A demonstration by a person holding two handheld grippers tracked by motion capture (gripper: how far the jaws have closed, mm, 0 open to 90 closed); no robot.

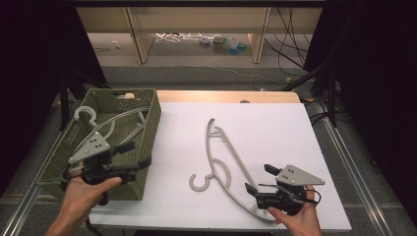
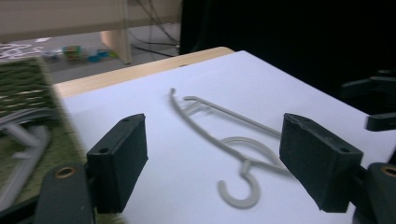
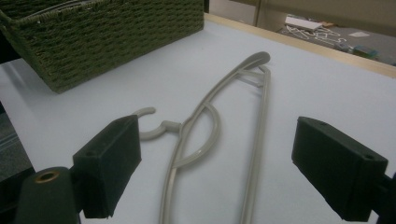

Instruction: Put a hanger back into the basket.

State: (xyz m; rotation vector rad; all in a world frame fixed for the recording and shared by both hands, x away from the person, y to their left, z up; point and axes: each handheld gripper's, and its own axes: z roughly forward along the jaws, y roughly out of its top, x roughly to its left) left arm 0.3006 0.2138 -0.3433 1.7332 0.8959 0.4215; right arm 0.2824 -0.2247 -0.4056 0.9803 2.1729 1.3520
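Observation:
A grey plastic hanger point(image 1: 211, 176) lies flat on the white table top point(image 1: 275, 128), its hook toward the near left. My right gripper point(image 1: 259, 178) rests at the near right, just beside the hanger's lower arm, with its jaws wide apart and empty; in the right gripper view the hanger point(image 3: 169, 126) lies between and beyond them point(image 3: 217, 126). My left gripper point(image 1: 137, 155) hangs over the near right corner of the green woven basket point(image 1: 152, 123), pointing toward the hanger point(image 2: 204, 131). It point(image 2: 215, 123) stands open and holds nothing. More grey hangers point(image 1: 105, 125) lie in the basket.
The basket point(image 3: 116, 32) takes the table's left edge. A strip of bare wood point(image 1: 226, 96) runs along the far edge. Beyond it stand wooden shelf legs, with cables and small toys on the floor. Metal rails flank the table. White surface lies open at the far right.

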